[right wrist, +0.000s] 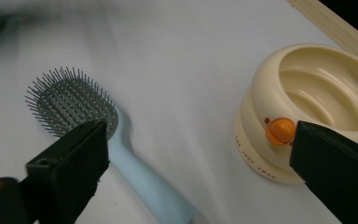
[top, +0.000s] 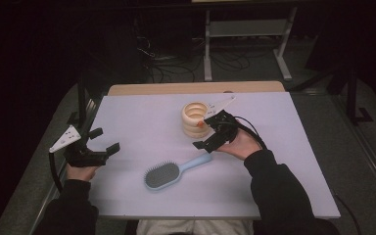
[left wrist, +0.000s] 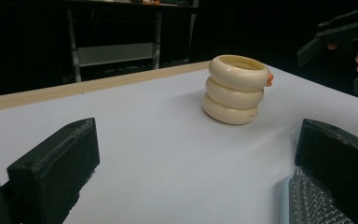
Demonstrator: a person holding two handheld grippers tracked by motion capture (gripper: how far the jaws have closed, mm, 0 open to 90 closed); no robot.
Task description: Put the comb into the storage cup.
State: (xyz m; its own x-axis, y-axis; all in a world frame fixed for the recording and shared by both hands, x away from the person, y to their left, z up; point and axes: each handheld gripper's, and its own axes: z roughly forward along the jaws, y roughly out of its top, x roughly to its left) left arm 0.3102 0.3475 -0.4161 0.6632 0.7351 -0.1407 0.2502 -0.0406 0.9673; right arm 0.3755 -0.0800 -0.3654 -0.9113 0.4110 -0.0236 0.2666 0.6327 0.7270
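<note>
We see the right gripper (top: 206, 133) held above the white table (top: 142, 122), between a cream ribbed container (top: 195, 119) and a light blue hairbrush (top: 175, 171). Its jaws stand wide apart and hold nothing. In the right gripper view one jaw sits over the edge of the hairbrush (right wrist: 102, 140) head, and the other sits just beside the container (right wrist: 307, 102), close to a small orange knob (right wrist: 280, 130) on its side; we cannot tell whether that jaw touches the container. The container stands upright toward the far middle of the table, its open top facing up, built of three rounded tiers. The hairbrush lies flat with bristles up, its handle pointing toward the right gripper and its head nearer the person's edge.

The left gripper (top: 103, 142) hangs over the left side of the table, well apart from the container, jaws wide open and empty. In the left gripper view the container (left wrist: 235, 88) stands ahead between the jaws, hairbrush (left wrist: 307, 205) bristles show beside one jaw, and the right gripper (left wrist: 340, 42) hovers at the far right
</note>
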